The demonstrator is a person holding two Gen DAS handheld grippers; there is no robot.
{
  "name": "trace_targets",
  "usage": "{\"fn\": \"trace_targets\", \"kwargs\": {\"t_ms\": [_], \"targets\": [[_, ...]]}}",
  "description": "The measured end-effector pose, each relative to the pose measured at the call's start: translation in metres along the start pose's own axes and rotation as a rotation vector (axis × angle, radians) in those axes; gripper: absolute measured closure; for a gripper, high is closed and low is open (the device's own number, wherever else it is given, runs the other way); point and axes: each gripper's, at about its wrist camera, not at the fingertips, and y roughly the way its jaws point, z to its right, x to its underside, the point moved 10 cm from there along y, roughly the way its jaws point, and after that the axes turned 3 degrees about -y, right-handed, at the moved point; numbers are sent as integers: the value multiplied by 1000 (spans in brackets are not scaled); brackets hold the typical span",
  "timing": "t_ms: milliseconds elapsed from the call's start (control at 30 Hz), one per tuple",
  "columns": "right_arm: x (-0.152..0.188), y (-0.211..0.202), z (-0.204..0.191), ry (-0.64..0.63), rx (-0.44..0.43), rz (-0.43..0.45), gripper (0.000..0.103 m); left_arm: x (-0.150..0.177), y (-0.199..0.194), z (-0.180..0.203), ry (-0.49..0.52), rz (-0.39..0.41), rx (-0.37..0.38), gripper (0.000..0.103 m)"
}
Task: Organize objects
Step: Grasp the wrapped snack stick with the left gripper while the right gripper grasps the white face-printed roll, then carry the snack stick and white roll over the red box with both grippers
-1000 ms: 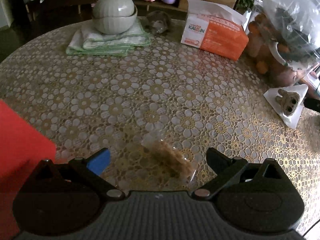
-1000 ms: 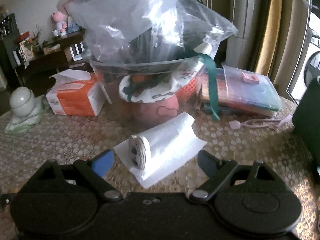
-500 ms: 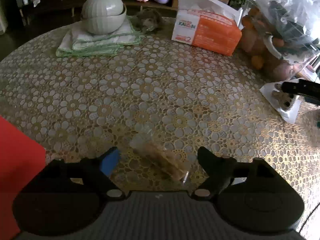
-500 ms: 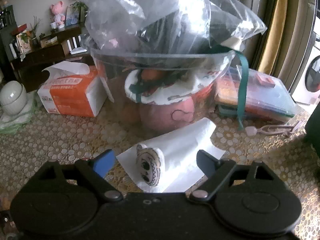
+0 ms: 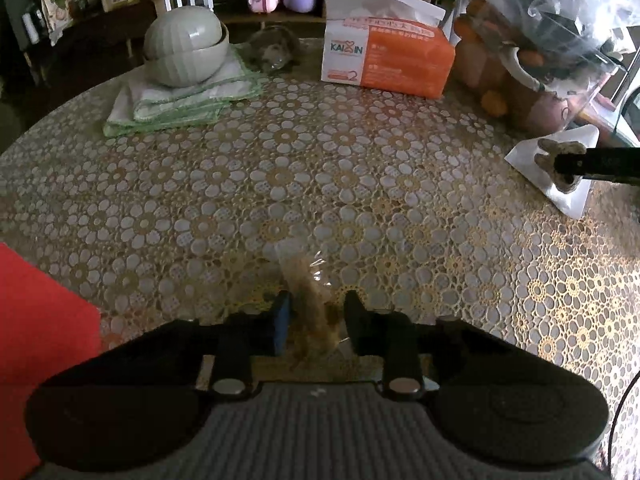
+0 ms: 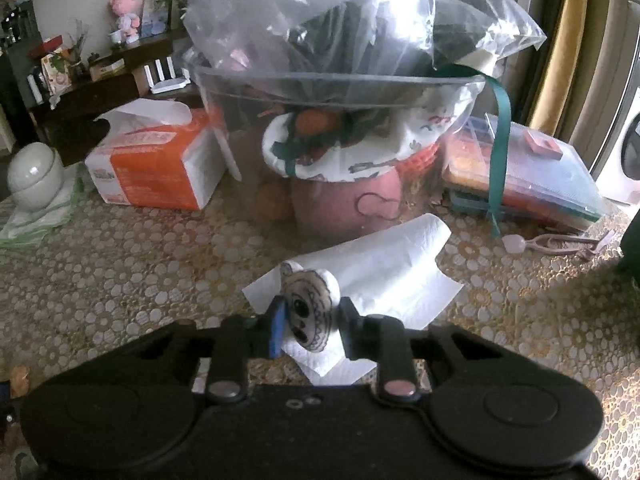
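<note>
Left gripper (image 5: pixel 314 318) down low on the lace-covered bench (image 5: pixel 280 168), fingers pinched in on the clear snack packet (image 5: pixel 306 292), which pokes out ahead between the tips. Over on the right gripper (image 6: pixel 310 326), fingers clamped either side of the round face-printed cookie (image 6: pixel 310 312), standing on edge on the white paper towel (image 6: pixel 384 272) spread just beyond the tips.
</note>
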Motion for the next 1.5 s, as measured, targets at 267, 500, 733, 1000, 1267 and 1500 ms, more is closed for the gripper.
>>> {"fn": "trace_targets", "kwargs": {"t_ms": [267,500,733,1000,1267,1500], "targets": [[14,-41,-15,-12,-61,28,77,-2,-29,-6,-9,32,60,86],[40,-89,-38,-56,-97,29,77,10,-58,-9,-13,35,103,88],[51,-129,-50,-89,-124,60,77,7,-49,-13,-48,-24,149,80],[65,-126,-45,-104,-142,41,77,3,-20,-8,-17,-37,100,29],[76,-113,-34,-86,-152,21,77,-5,0,-5,45,-21,8,49],[81,-109,-33,-71,-162,7,76,1,5,6,99,-32,-14,79]]}}
